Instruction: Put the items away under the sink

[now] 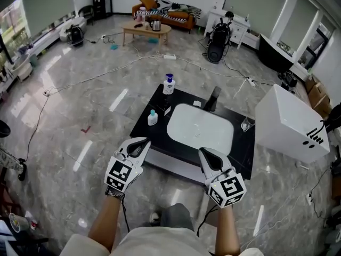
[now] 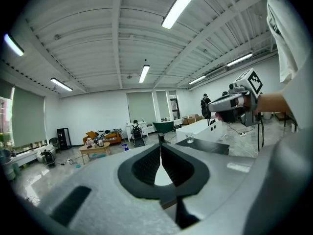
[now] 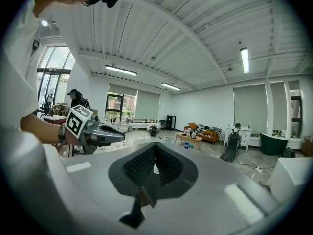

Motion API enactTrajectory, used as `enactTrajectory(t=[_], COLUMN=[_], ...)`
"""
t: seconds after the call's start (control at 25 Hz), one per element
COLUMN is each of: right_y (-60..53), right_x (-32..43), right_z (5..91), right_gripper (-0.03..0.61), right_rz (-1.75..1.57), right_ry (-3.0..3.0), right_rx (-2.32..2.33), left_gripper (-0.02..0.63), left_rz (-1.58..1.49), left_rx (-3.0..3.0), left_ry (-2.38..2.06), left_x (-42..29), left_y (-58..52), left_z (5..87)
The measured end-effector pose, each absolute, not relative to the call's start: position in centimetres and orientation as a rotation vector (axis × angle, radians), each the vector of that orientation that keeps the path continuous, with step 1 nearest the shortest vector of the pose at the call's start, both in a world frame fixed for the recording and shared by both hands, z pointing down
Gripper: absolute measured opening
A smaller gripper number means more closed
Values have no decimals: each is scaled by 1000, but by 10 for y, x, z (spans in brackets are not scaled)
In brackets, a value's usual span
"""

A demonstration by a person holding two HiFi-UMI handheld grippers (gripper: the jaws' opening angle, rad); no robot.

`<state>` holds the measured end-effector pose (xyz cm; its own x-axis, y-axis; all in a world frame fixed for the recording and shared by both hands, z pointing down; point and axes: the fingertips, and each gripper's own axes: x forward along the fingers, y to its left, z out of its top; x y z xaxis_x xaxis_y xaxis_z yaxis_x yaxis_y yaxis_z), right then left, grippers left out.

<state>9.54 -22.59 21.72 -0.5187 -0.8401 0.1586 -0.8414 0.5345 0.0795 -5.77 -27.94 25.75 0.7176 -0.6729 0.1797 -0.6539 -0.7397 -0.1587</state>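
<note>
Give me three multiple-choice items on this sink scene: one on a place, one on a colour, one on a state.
1. Where does the clear glass stand?
A. in the basin
B. on the counter, right of the basin
C. on the floor

2. What colour is the counter?
A. white
B. black
C. red

3. How is the left hand-held gripper?
A. wide open
B. shut on a bottle
C. shut and empty

Answers: 1 B, the glass stands at the counter's right edge, beside the basin; 2 B, the top around the white basin is black; 3 C, its jaws meet with nothing between them.
</note>
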Motion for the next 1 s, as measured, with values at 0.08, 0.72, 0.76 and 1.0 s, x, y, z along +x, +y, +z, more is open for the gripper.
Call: enactTrajectory(t=[0.08,0.72,0.76,1.0], right_y=[-229,-317,-323,-356], right_x=[94,110,110,109], right_z=[218,256,260,282], right_gripper=[8,8,8,8], right_rz=[5,54,64,113], right_ry=[-2585,-2577,-2577,-2567], right_rx=[1429,1372,1365,1318], left_gripper=[15,87,91,124], left_rz=[-353,-483,-493,-594], left_rx=[-2830,-2846,-2849,-2861], left_ry=[1107,1200,1201,1216], left_x=[-60,-50,-49,-48], left_y=[-285,-380,-386,-433], left_z=[260,309,314,350])
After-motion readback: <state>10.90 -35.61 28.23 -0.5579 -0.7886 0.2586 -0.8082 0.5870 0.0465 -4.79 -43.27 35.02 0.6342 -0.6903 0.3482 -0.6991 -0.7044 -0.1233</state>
